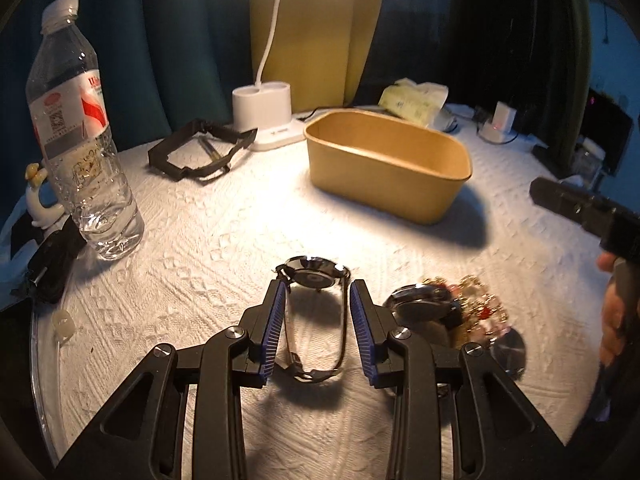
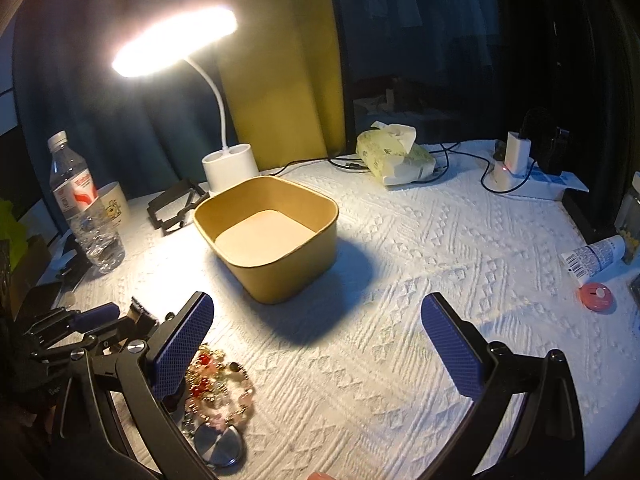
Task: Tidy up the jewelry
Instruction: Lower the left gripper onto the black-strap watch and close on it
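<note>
A silver watch (image 1: 315,276) with a thin loop band lies on the white cloth between the open fingers of my left gripper (image 1: 317,294), untouched by the pads. A pile of gold and red bead jewelry (image 1: 476,308) with a second watch (image 1: 420,304) and a round silver disc (image 1: 508,350) lies just right of it. A tan paper box (image 1: 384,160) stands empty behind. In the right wrist view my right gripper (image 2: 316,320) is open and empty above the cloth, with the jewelry pile (image 2: 216,384) under its left finger and the box (image 2: 272,232) ahead.
A water bottle (image 1: 76,132), black frame (image 1: 200,152) and white lamp base (image 1: 264,114) stand at the back left. A tissue pack (image 2: 394,154), charger (image 2: 514,160), tube (image 2: 596,256) and pink round case (image 2: 598,296) lie at the right.
</note>
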### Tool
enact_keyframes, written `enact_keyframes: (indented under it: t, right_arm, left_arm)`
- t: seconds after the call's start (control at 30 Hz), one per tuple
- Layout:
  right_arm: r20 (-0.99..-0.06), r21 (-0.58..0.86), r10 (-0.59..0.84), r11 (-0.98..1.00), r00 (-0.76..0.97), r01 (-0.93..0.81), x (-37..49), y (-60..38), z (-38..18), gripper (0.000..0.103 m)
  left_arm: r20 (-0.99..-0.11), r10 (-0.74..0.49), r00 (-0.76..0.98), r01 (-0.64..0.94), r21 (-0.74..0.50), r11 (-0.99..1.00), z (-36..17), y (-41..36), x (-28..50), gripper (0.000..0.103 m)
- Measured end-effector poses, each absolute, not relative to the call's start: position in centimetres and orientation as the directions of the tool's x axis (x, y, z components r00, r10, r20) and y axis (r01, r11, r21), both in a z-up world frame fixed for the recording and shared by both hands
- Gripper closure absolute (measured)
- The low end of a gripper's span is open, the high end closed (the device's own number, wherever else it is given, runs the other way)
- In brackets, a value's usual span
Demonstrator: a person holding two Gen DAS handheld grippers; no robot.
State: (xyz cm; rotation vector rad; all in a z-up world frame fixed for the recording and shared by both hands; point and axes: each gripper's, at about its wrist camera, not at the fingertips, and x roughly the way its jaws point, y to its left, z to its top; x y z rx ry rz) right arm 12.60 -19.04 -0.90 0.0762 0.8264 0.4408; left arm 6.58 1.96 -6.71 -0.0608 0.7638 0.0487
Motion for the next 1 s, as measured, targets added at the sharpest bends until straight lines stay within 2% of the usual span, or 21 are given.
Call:
enact_keyframes:
  t: [0.17, 0.27, 0.53, 0.9, 0.93, 0.97, 1.0]
  right_arm:
    - [-0.7, 0.25, 0.417, 0.903, 0.58, -0.349, 13.2, -19.0, -1.5, 0.001]
    - [-0.696, 0.255, 0.43, 0.897, 0.576, -0.362, 13.2, -18.9, -1.6, 0.001]
    - [-0.695, 0.257, 0.433, 0.895, 0.574, -0.364, 12.8, -19.2, -1.6, 0.001]
    - [-0.693, 0.271, 0.446, 0.889, 0.566, -0.37, 12.7, -19.6, -1.8, 0.001]
    - [-0.693, 0.269, 0.446, 0.889, 0.566, -0.371, 12.6, -19.6, -1.8, 0.001]
    - [-0.694, 0.269, 0.448, 0.887, 0.564, -0.374, 12.6, -19.7, -1.8, 0.001]
    - [-0.695, 0.27, 0.45, 0.886, 0.561, -0.377, 12.6, -19.7, -1.9, 0.001]
  left_arm:
    - [-0.718, 0.028, 0.696, -0.07, -0.029, 0.997, -7.1, 2.0, 7.2, 0.066]
    - [-0.738, 0.042, 0.674, -0.074, -0.011, 0.997, -7.5, 1.9, 7.7, 0.061]
    - [-0.754, 0.086, 0.651, -0.095, 0.031, 0.995, -7.8, 1.8, 7.9, 0.057]
    - [-0.781, 0.048, 0.622, -0.103, -0.021, 0.994, -8.5, 2.6, 8.3, 0.057]
    - [-0.781, 0.05, 0.622, -0.098, -0.014, 0.995, -8.5, 2.5, 8.4, 0.058]
    - [-0.781, 0.047, 0.622, -0.089, -0.011, 0.996, -8.5, 2.3, 8.5, 0.066]
    - [-0.781, 0.043, 0.623, -0.08, -0.009, 0.997, -8.5, 2.2, 8.5, 0.066]
